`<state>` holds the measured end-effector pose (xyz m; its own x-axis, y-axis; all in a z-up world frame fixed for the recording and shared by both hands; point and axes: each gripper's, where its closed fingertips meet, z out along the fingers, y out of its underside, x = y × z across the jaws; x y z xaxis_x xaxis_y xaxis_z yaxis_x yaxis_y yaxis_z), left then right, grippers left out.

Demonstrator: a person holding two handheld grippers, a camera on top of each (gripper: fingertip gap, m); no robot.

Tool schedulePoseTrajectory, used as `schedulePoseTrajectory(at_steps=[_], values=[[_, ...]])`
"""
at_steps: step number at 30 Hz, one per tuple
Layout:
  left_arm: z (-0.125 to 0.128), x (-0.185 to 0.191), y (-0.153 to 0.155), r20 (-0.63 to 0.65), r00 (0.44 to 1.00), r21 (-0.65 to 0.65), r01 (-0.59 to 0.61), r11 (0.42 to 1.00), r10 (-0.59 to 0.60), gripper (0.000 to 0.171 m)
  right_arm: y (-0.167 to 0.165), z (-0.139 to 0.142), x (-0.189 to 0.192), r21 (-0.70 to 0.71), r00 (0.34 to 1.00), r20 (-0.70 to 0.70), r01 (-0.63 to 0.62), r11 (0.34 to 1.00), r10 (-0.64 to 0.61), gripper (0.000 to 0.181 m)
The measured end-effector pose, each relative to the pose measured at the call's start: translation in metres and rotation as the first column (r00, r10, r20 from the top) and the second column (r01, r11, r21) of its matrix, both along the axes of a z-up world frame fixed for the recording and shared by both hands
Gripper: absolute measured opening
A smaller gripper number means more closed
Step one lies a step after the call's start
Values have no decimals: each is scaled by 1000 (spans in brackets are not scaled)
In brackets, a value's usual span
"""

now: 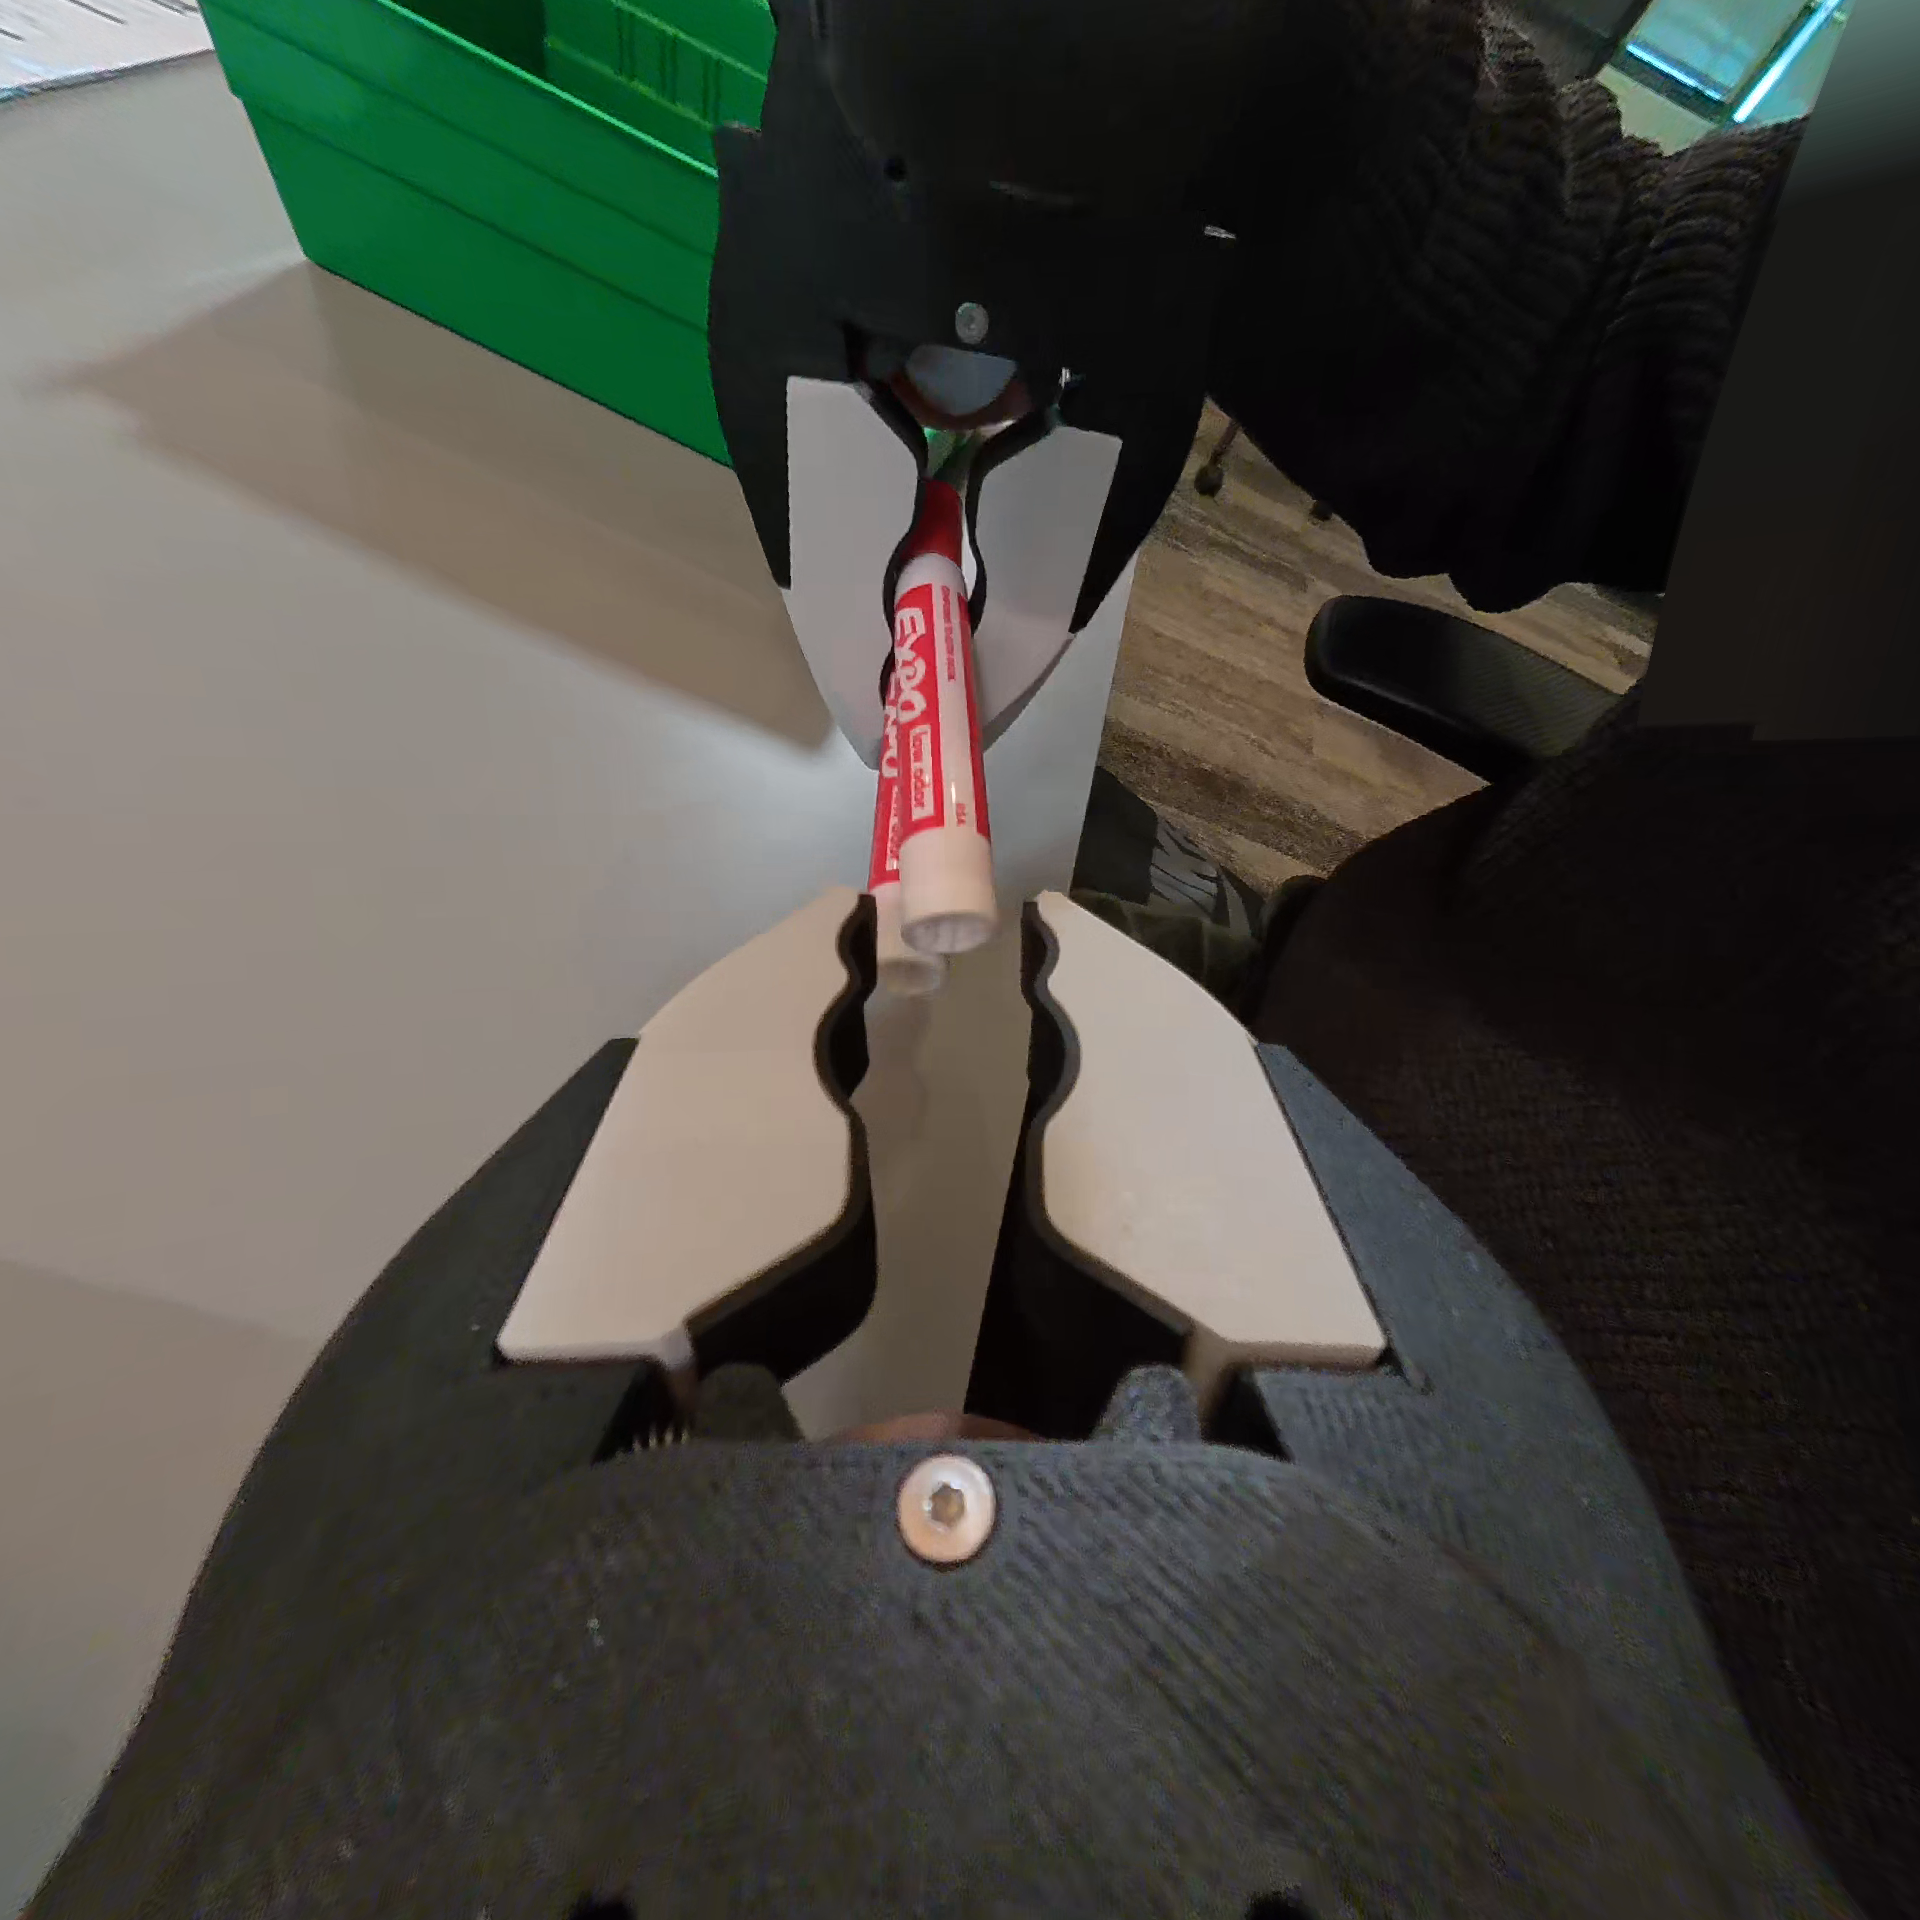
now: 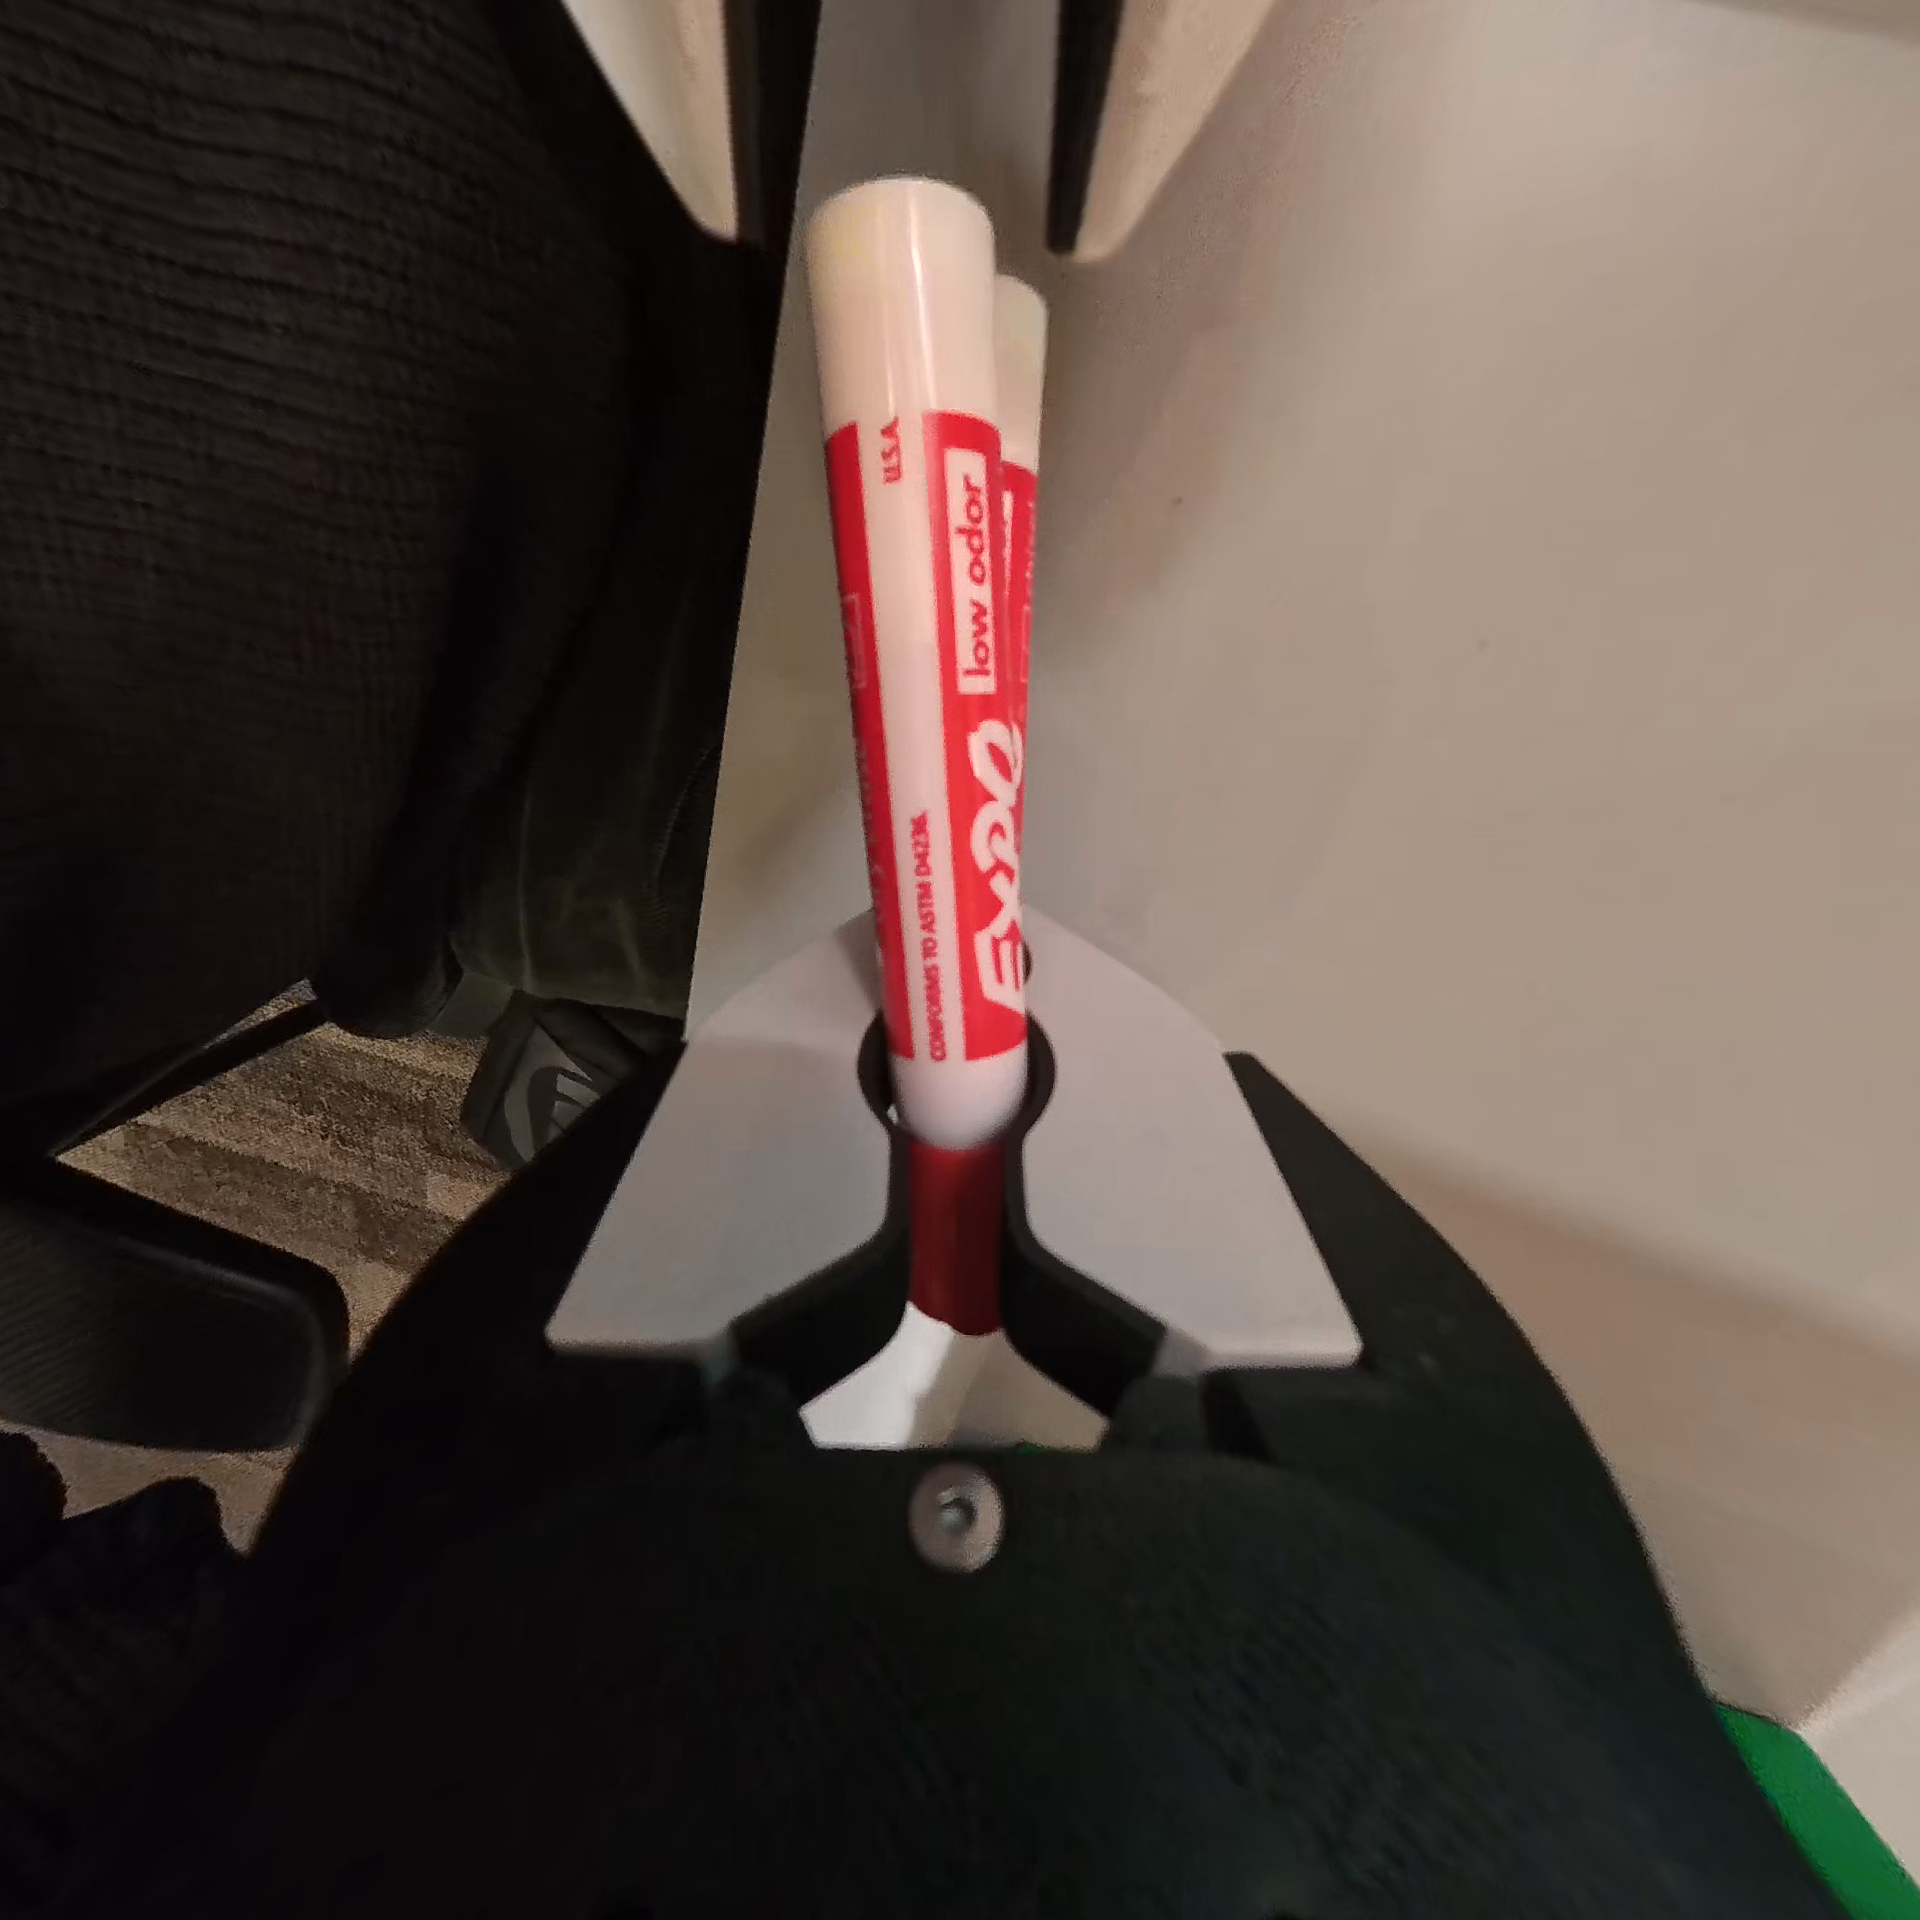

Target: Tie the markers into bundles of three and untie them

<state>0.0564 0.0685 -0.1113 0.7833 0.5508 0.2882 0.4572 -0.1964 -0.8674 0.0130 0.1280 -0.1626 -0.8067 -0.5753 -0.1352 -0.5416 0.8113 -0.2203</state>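
Pale grey table (image 1: 312, 831) noted across the left of the left wrist view, glossy enough to mirror what hangs over it; same surface (image 2: 1455, 727) seen to the right in the right wrist view. Green plastic bin (image 1: 488, 187) with inner dividers standing on the table at the far left, just beside and behind the right gripper. Black office chair armrest (image 1: 1475, 675) and wood-pattern floor (image 1: 1247, 623) visible beyond the table edge, dark knitted sleeve (image 1: 1507, 312) above. Right gripper (image 1: 935, 665) held facing the left one, pointing down toward it; fingers clamped on a red dry-erase marker (image 1: 940, 758), gripped at the red cap end, white barrel with red label projecting outward. In the right wrist view, same right gripper (image 2: 956, 1039) confirmed closed round the marker (image 2: 925, 675) where barrel meets cap, barrel passing through the rounded notch between the fingers. Second, fainter marker shape just beside the first in both views: appears to be a reflection in the table, cannot tell for certain. Left gripper (image 1: 940, 935) directly opposite, fingers apart with a clear gap, holding nothing; white butt end of the marker sitting just at the mouth of that gap, not seen touching either finger. Left fingers (image 2: 717, 114) also visible at the top edge of the right wrist view, flanking the marker's white end.
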Motion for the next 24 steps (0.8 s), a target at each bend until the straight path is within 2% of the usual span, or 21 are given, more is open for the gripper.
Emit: schedulePoseTrajectory(at_steps=[12,24], values=[[-9,-1,0,3,1000,-33,-27,999,27,22,-2,0,9,-9,999,30,-12,1000,12,14],[-9,3,3,18,1000,-27,-2,1000,2,29,-2,1,8,-8,999,32,-8,1000,8,14]])
